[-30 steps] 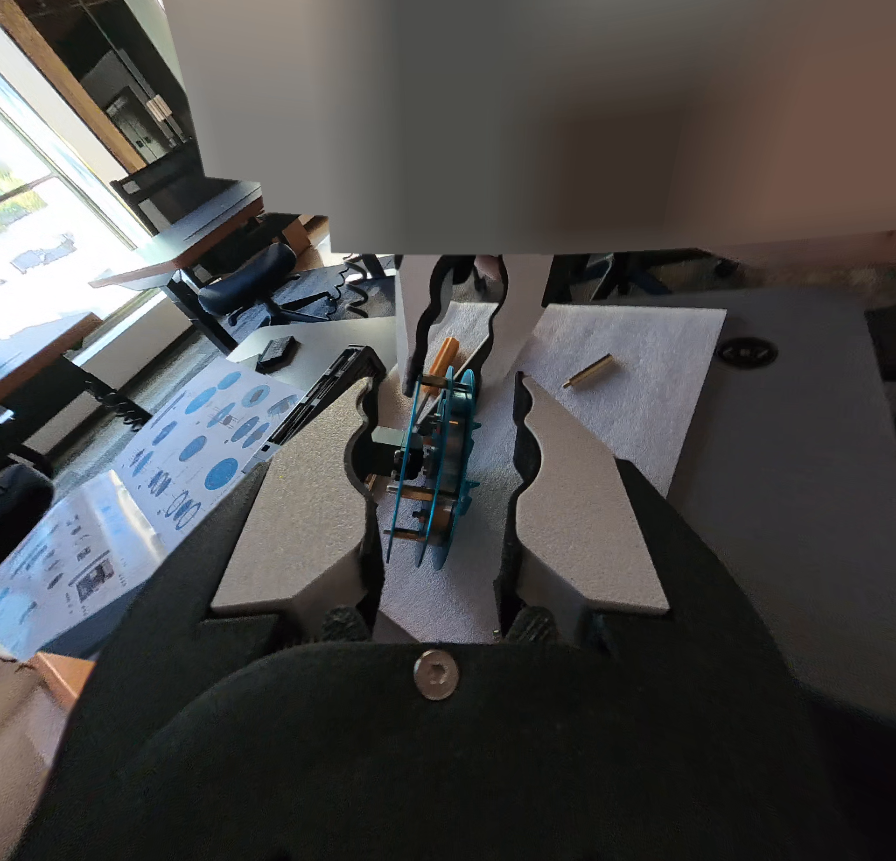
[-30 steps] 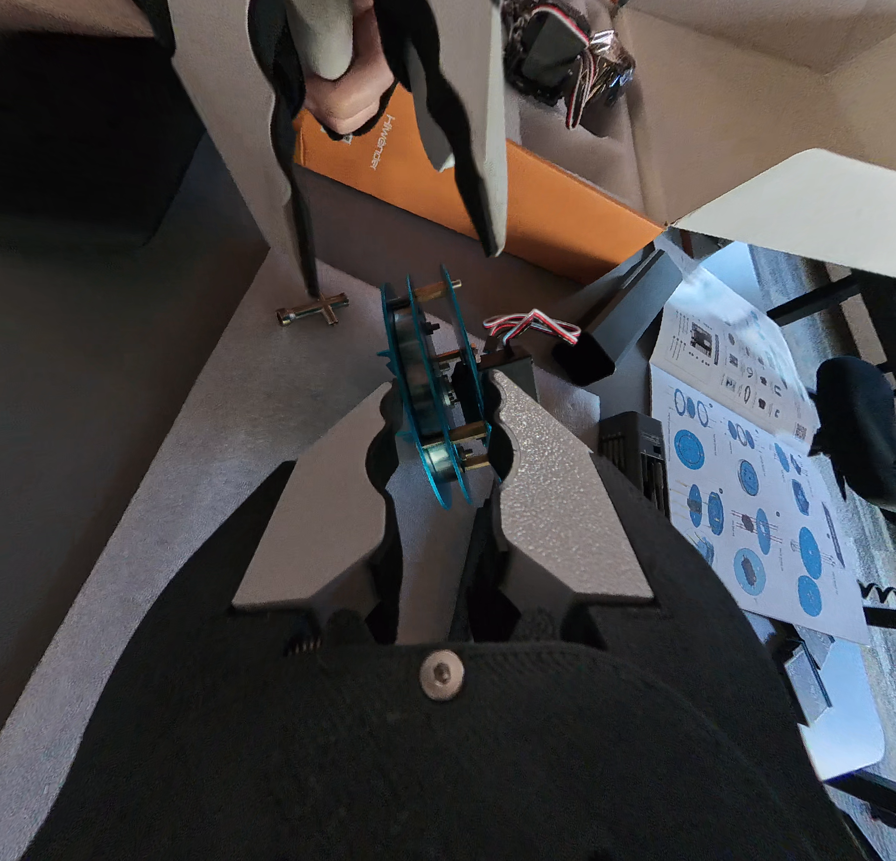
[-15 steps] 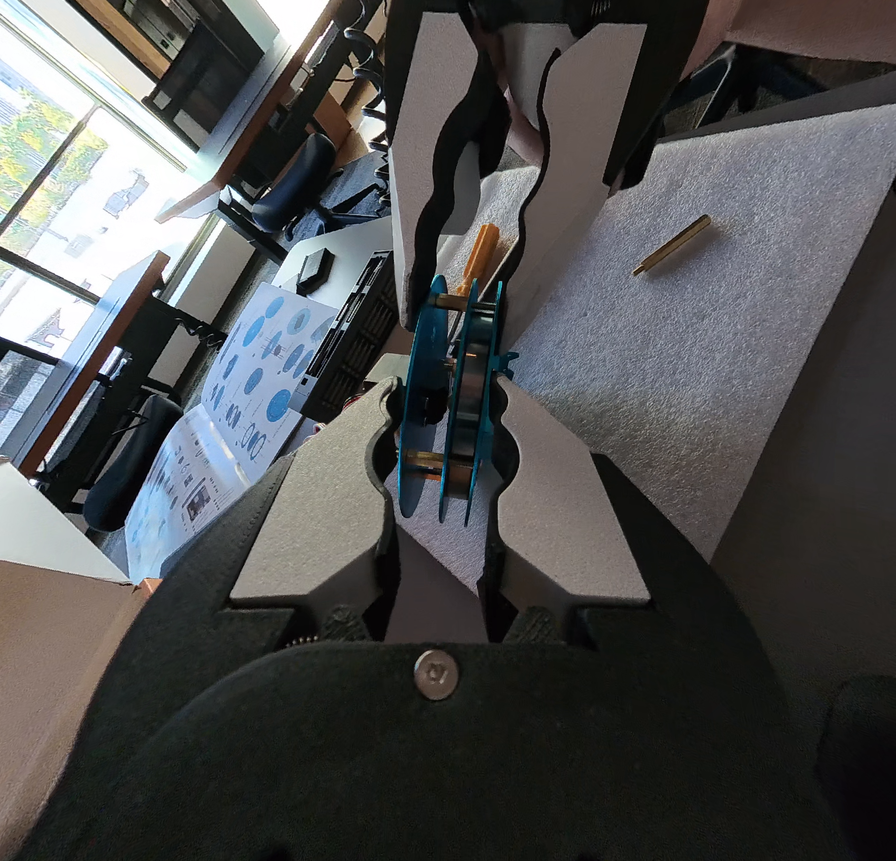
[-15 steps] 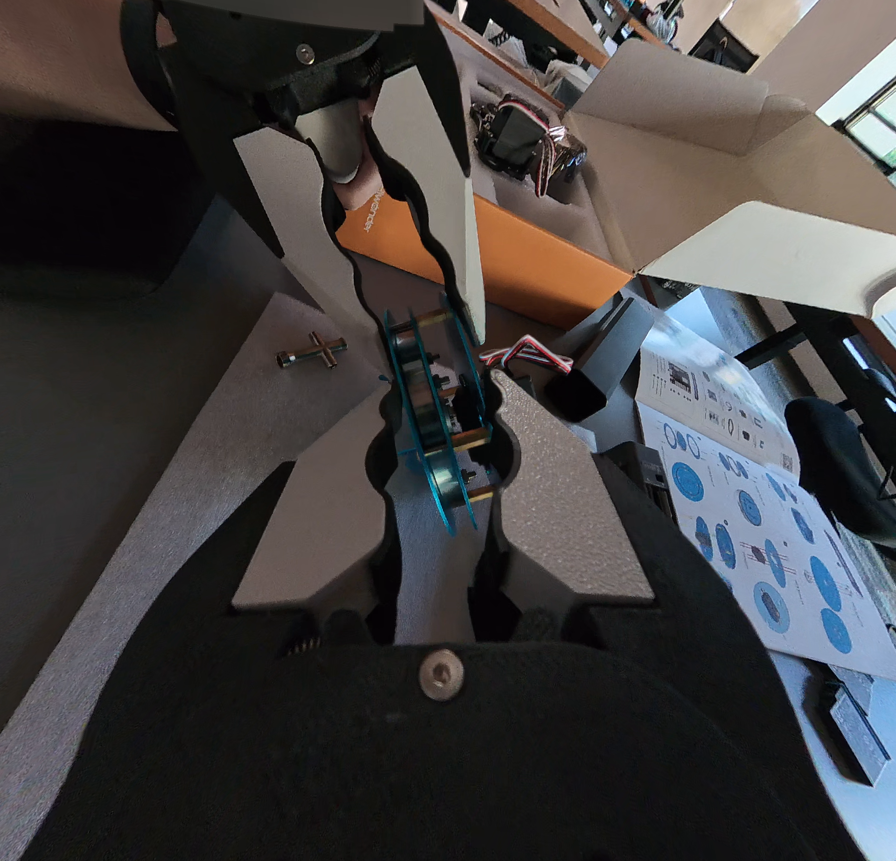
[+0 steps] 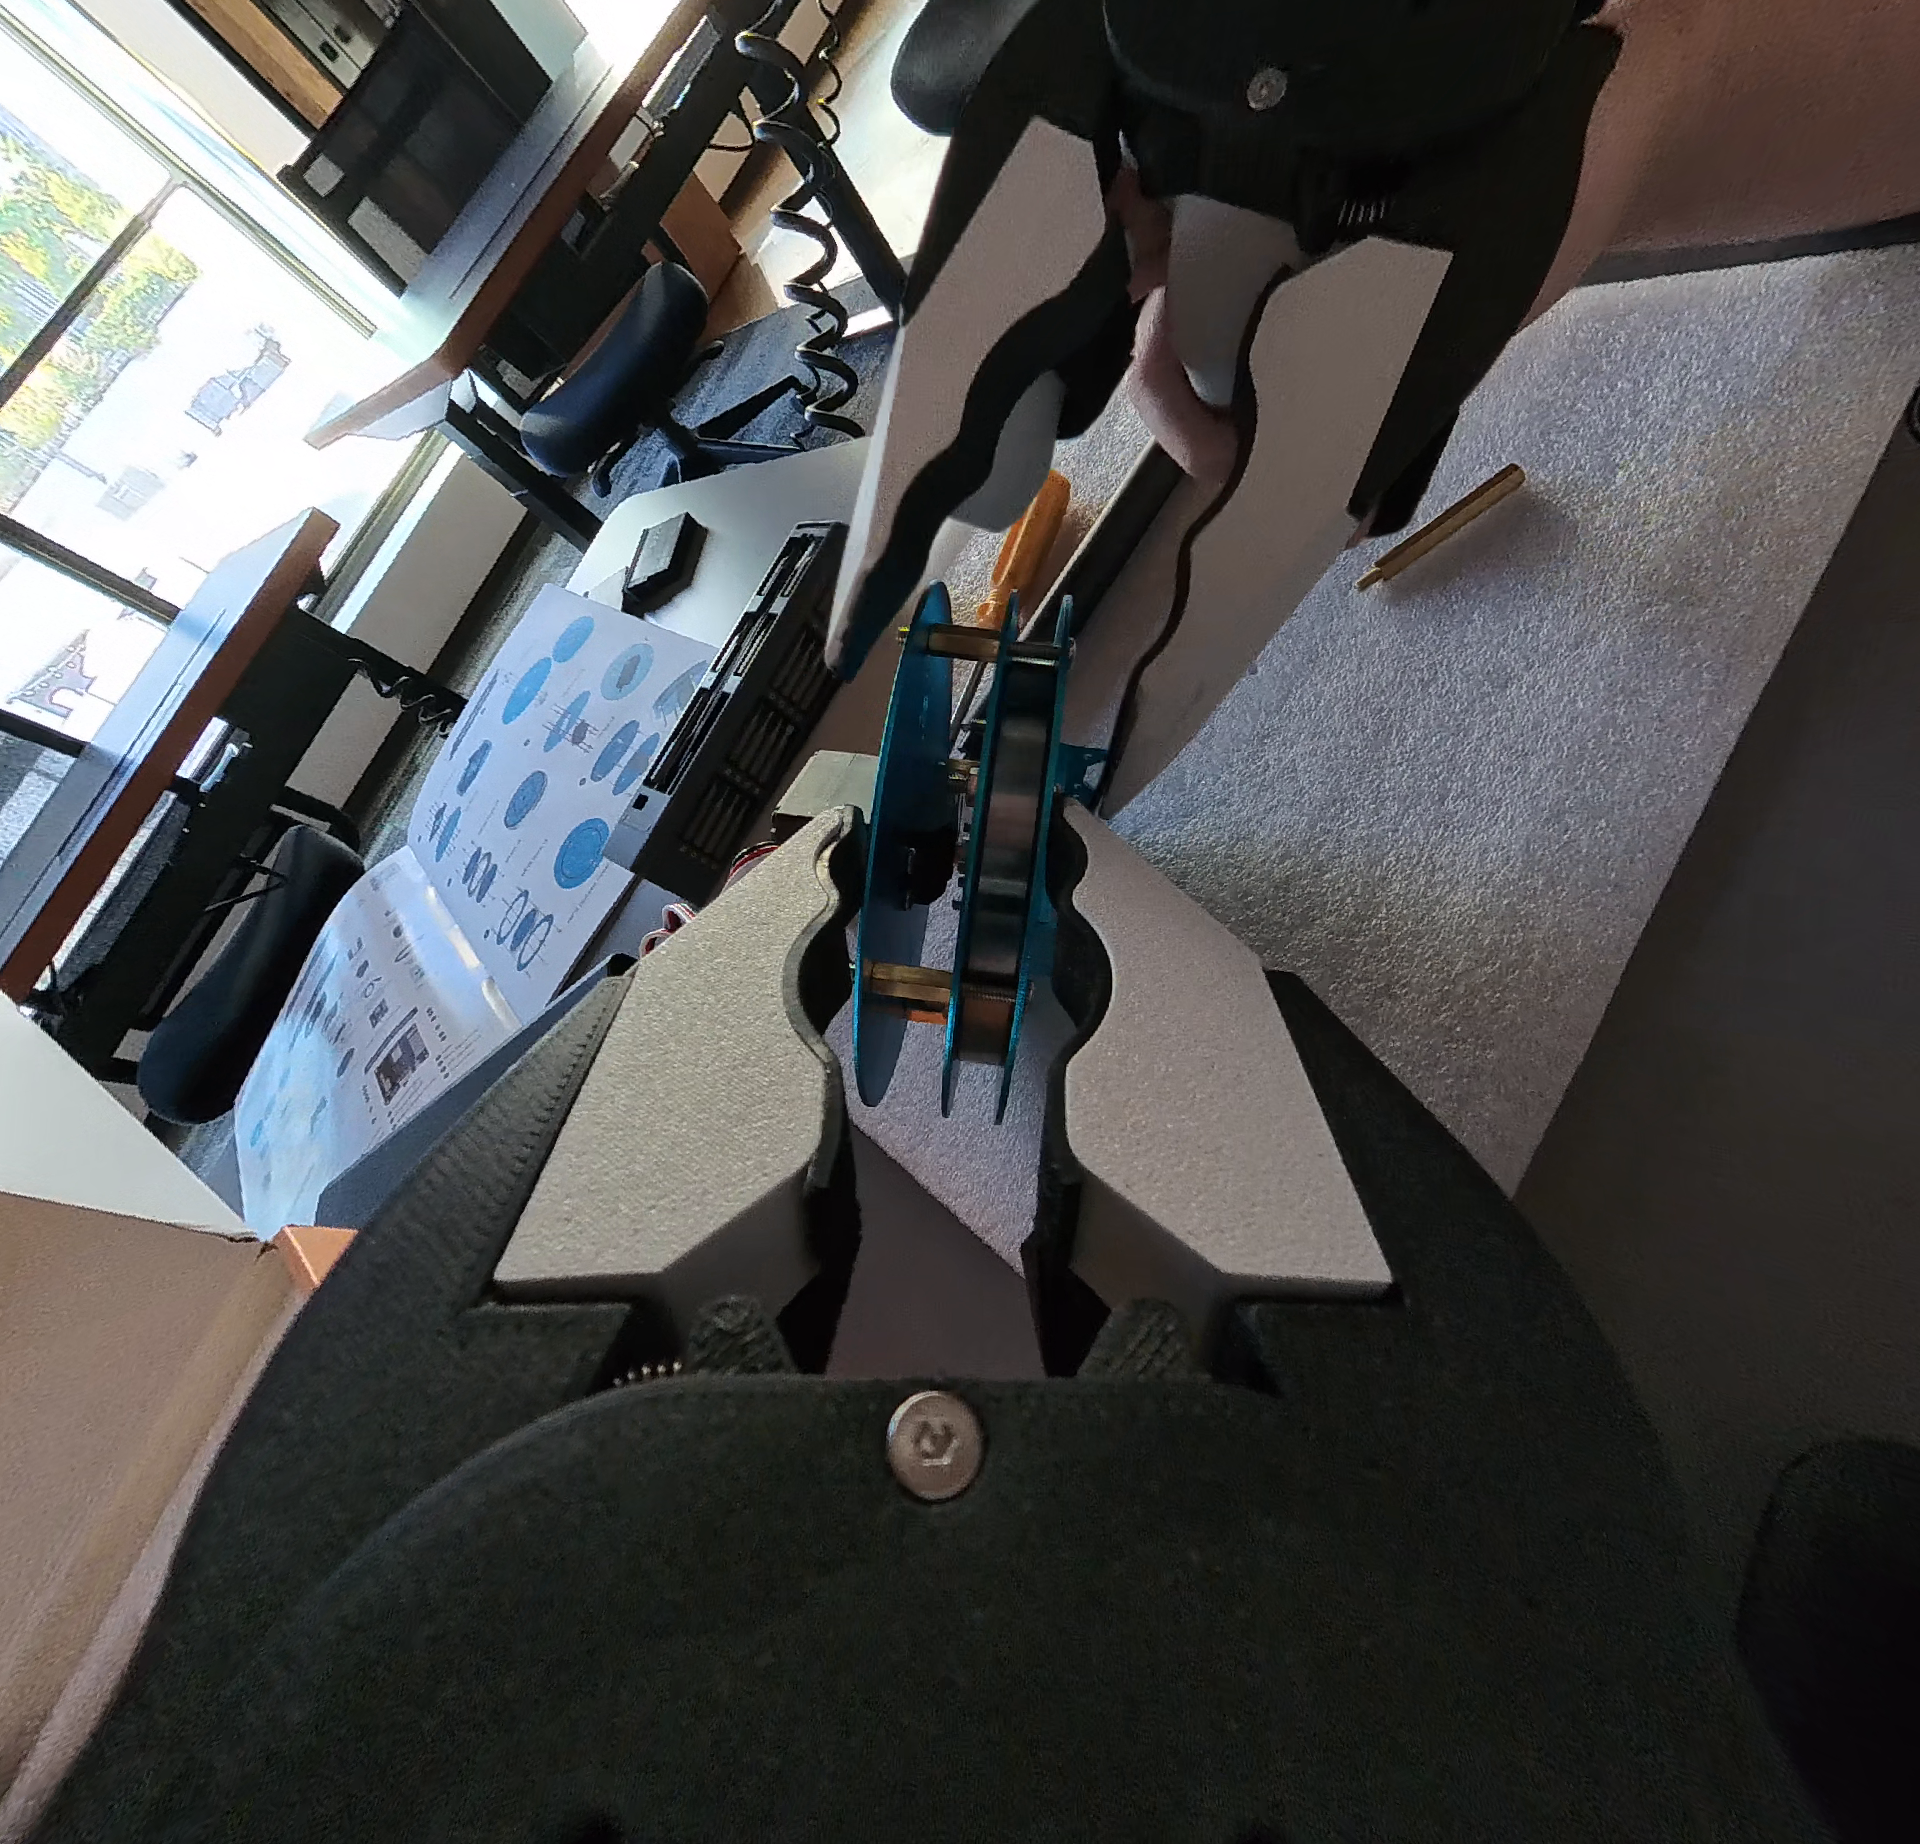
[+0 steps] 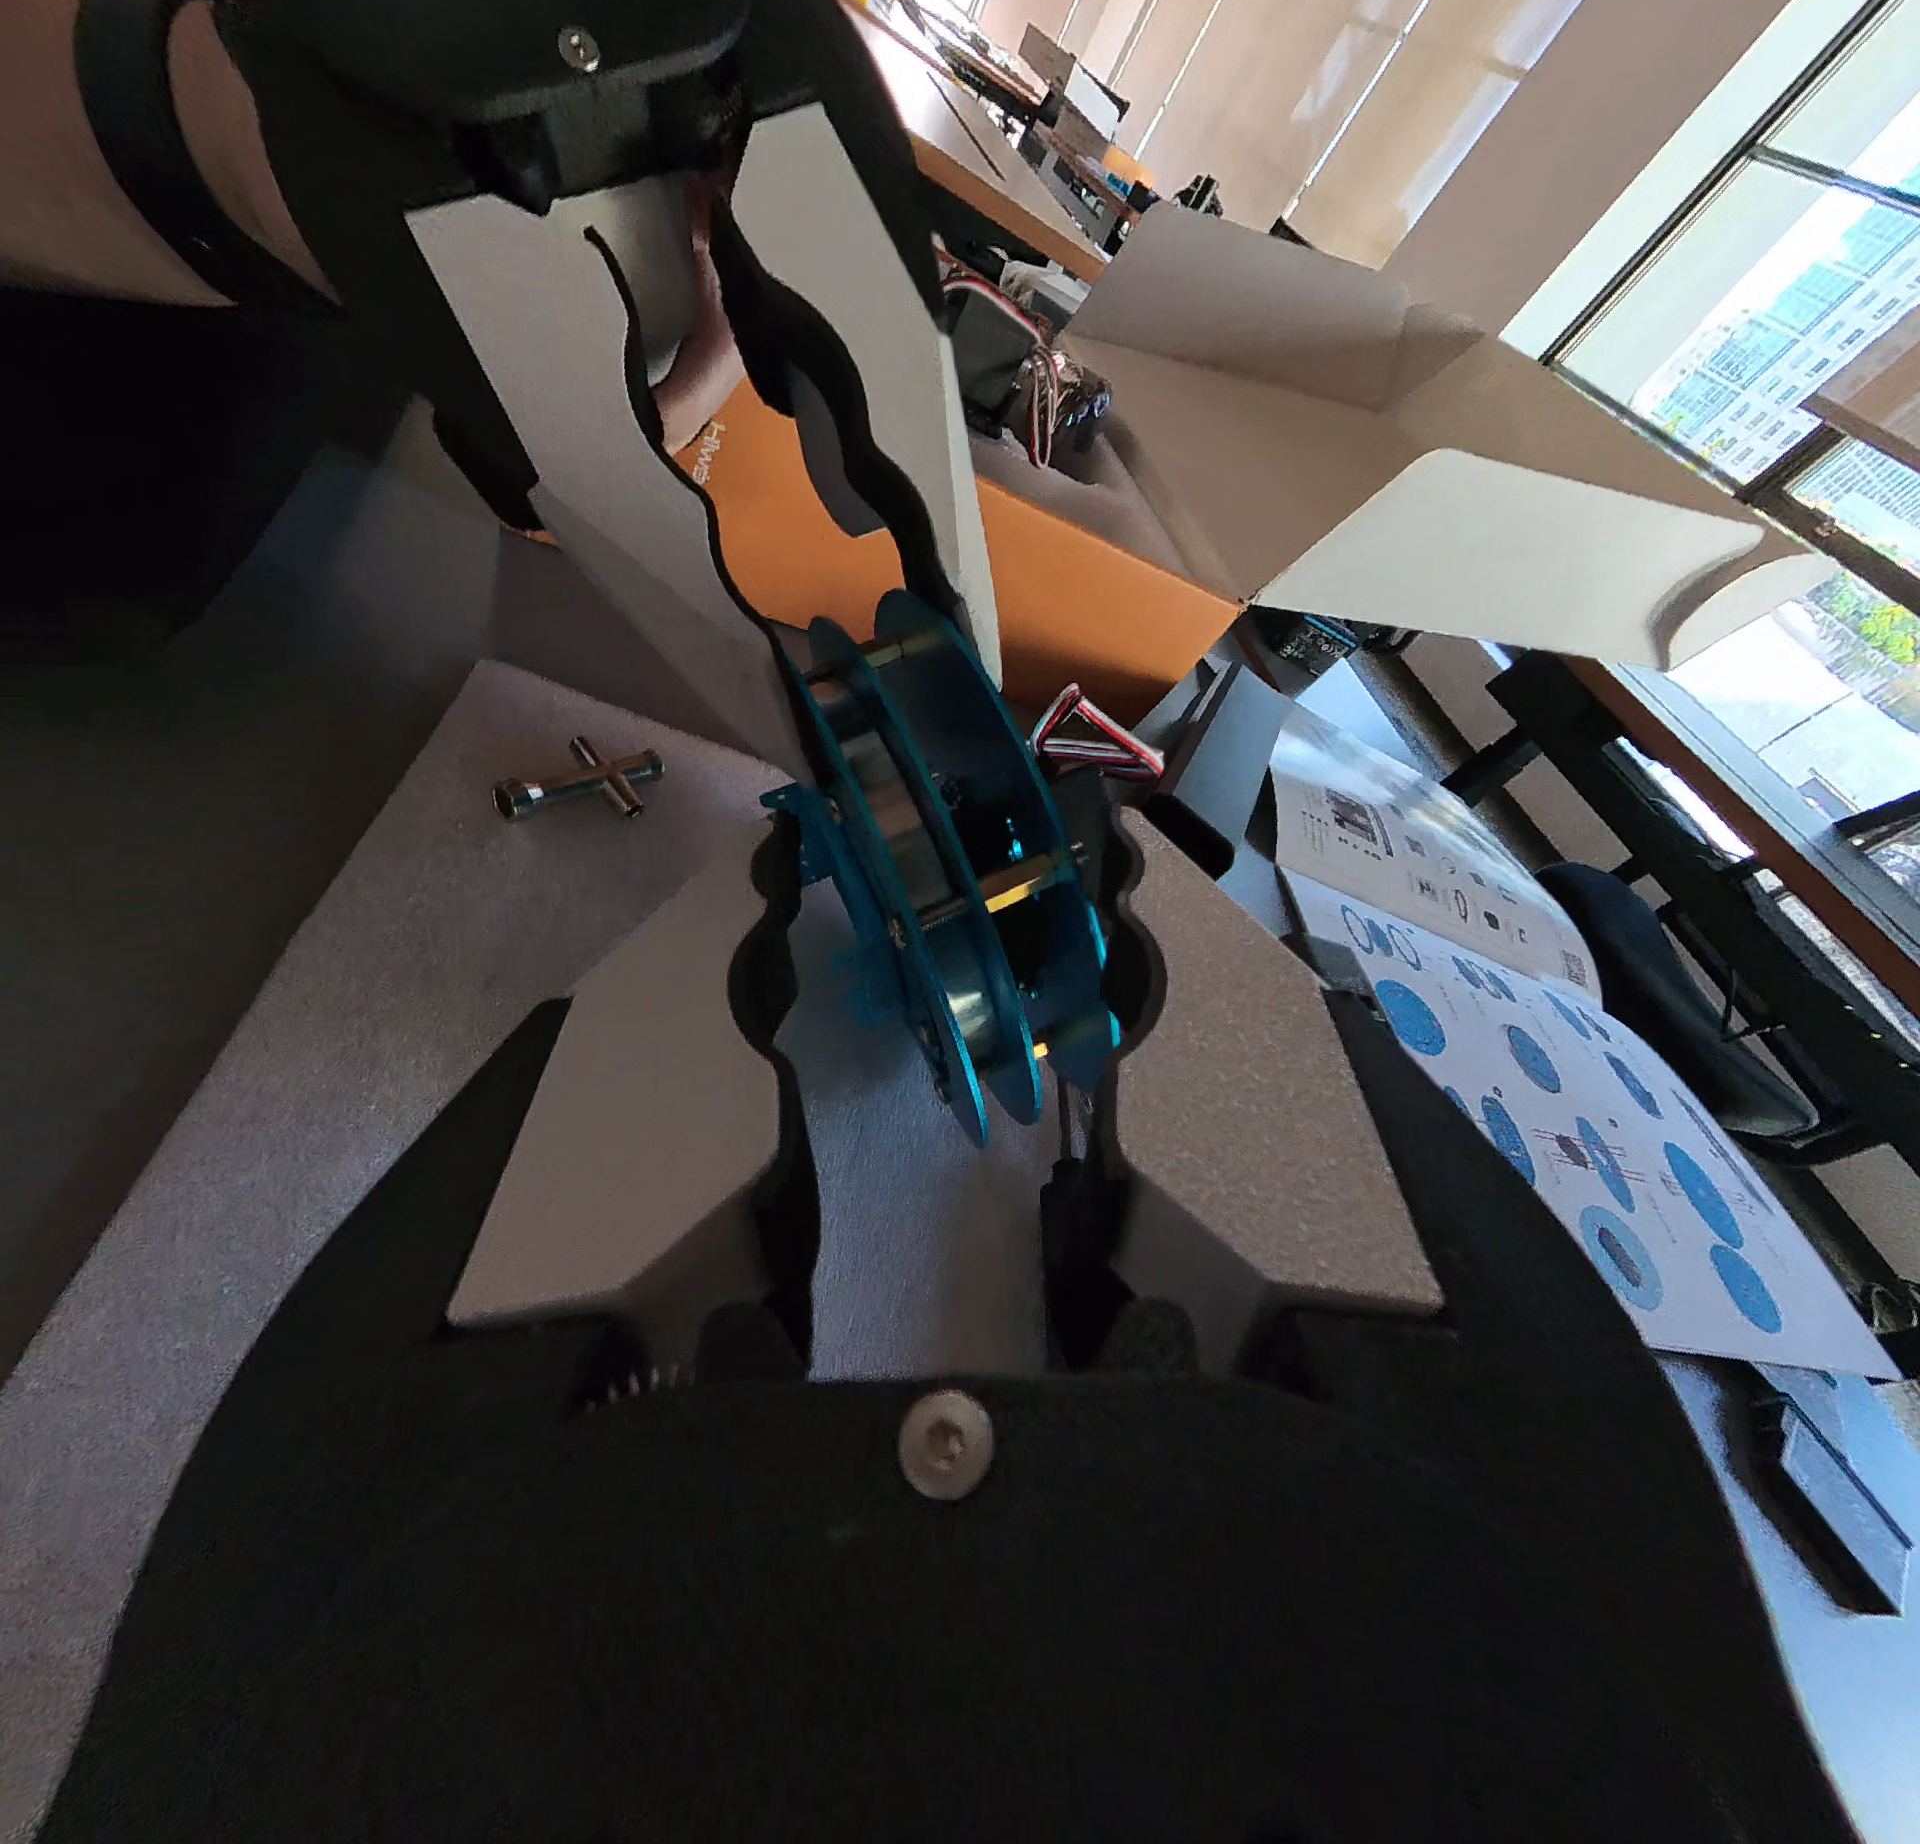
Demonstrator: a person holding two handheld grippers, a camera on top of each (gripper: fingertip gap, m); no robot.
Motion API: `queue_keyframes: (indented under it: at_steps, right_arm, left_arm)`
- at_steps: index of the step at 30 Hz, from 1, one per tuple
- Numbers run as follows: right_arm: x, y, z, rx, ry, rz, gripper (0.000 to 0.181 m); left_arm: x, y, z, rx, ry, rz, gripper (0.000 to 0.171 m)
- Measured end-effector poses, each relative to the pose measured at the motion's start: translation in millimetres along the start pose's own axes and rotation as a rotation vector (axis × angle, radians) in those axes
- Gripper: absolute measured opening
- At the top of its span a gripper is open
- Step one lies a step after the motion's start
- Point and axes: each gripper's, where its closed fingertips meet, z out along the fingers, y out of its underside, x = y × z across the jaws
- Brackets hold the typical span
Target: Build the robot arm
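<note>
A blue two-disc assembly with brass standoffs and a dark wheel between the plates stands on edge over the white foam mat. My left gripper is shut on its near rim, one finger on each outer face. In the right wrist view the assembly is tilted between the fingers of my right gripper, which are spread wider than it and stand open around it. The left gripper clamps its far rim there. The right gripper shows open at the far rim in the left wrist view.
A cross wrench and a brass standoff lie on the mat. An orange-handled screwdriver, a black bit case, a printed instruction sheet and an open cardboard box lie around the mat. Servo wires hang behind the assembly. The tips of both grippers are at nearly the same place. The right tips stand about 9 cm off the cross wrench.
My left gripper came in open and closed on the assembly. My right gripper, shut on it before, has spread its fingers. The assembly has tilted and both views have rolled.
</note>
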Motion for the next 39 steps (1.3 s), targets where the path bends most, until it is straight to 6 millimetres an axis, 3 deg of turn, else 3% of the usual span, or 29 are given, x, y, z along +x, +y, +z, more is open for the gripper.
queue_keyframes:
  at_steps: [5,12,29,39]
  right_arm:
    - [2,5,0,0.008,0.022,-0.053,0.044]
    - [0,4,0,0.036,0.047,-0.125,0.044]
    - [4,11,-2,0.073,0.013,-0.028,0.060]
    - [-2,13,-2,0.074,-0.029,-0.008,0.043]
  left_arm:
    - [4,0,0,-0.005,0.015,0.018,0.034]
    - [5,1,0,-0.016,0.017,0.032,0.034]
    - [10,2,0,-0.025,0.034,0.051,0.033]
    - [11,2,0,-0.029,0.031,0.060,0.033]
